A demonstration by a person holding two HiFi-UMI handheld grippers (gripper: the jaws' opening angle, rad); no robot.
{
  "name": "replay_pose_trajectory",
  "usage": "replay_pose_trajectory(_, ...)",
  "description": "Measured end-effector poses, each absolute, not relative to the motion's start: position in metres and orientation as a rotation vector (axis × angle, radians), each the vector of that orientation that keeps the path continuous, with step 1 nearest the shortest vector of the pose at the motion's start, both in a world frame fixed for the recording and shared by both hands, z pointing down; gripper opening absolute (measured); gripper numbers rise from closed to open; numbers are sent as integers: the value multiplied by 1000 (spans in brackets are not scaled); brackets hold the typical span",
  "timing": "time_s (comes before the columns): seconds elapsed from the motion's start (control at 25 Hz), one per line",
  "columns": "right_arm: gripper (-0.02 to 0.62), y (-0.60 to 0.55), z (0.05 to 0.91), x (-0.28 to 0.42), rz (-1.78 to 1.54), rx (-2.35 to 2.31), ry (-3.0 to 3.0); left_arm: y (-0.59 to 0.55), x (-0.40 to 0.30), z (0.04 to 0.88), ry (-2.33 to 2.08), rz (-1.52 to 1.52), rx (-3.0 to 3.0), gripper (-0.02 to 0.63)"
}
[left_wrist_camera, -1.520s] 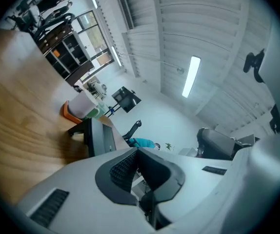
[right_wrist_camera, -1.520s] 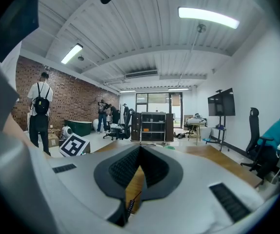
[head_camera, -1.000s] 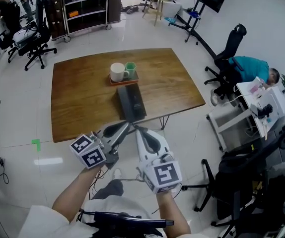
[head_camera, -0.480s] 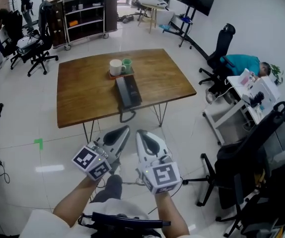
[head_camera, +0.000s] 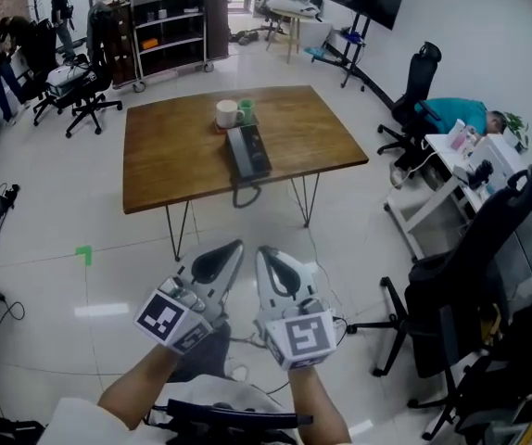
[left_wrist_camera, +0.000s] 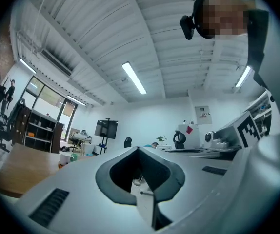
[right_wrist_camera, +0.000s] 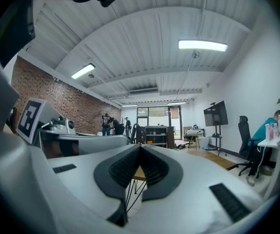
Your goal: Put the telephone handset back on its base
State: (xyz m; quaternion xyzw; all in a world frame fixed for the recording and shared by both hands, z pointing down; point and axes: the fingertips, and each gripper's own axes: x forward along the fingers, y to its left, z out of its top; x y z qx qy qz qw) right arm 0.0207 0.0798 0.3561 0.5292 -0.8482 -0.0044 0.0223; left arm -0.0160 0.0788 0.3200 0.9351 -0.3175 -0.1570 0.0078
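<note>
A dark telephone (head_camera: 247, 151) lies on the wooden table (head_camera: 173, 156) far ahead of me, and its cord (head_camera: 245, 196) loops over the front edge. I cannot tell the handset from the base at this distance. My left gripper (head_camera: 235, 247) and right gripper (head_camera: 262, 251) hang side by side over the floor, well short of the table. Both are shut with nothing between their jaws. In the left gripper view the left gripper (left_wrist_camera: 139, 150) points above the table (left_wrist_camera: 18, 165) toward the ceiling. The right gripper (right_wrist_camera: 141, 147) points the same way.
A white mug (head_camera: 227, 113) and a green cup (head_camera: 245, 111) stand behind the telephone. A black office chair (head_camera: 475, 267) is at my right. A person in teal (head_camera: 461, 117) leans over a desk farther right. Shelves (head_camera: 169, 21) and more chairs line the back.
The table and telephone have drawn away from me, so more floor lies between the grippers and the table. Both grippers stay shut and close together.
</note>
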Motion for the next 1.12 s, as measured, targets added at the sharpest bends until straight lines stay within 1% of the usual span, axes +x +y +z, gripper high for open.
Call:
replay_pose_trajectory(0.16, 3, 96, 358, 23, 0, 1636, -2605, 97, -19, 313, -1068, -508, 2958, 5)
replay_pose_trajectory(0.28, 3, 101, 353, 21, -53, 1640, -2616, 105, -22, 313, -1078, -505, 2953, 5)
replay_pose_trajectory(0.72, 3, 102, 357, 14, -95, 1621, -2603, 108, -25, 323, -1092, -470, 2937, 5)
replay_pose_trajectory(1.12, 3, 95, 356, 26, -98, 1624, -2607, 101, -5, 320, -1062, -471, 2962, 5)
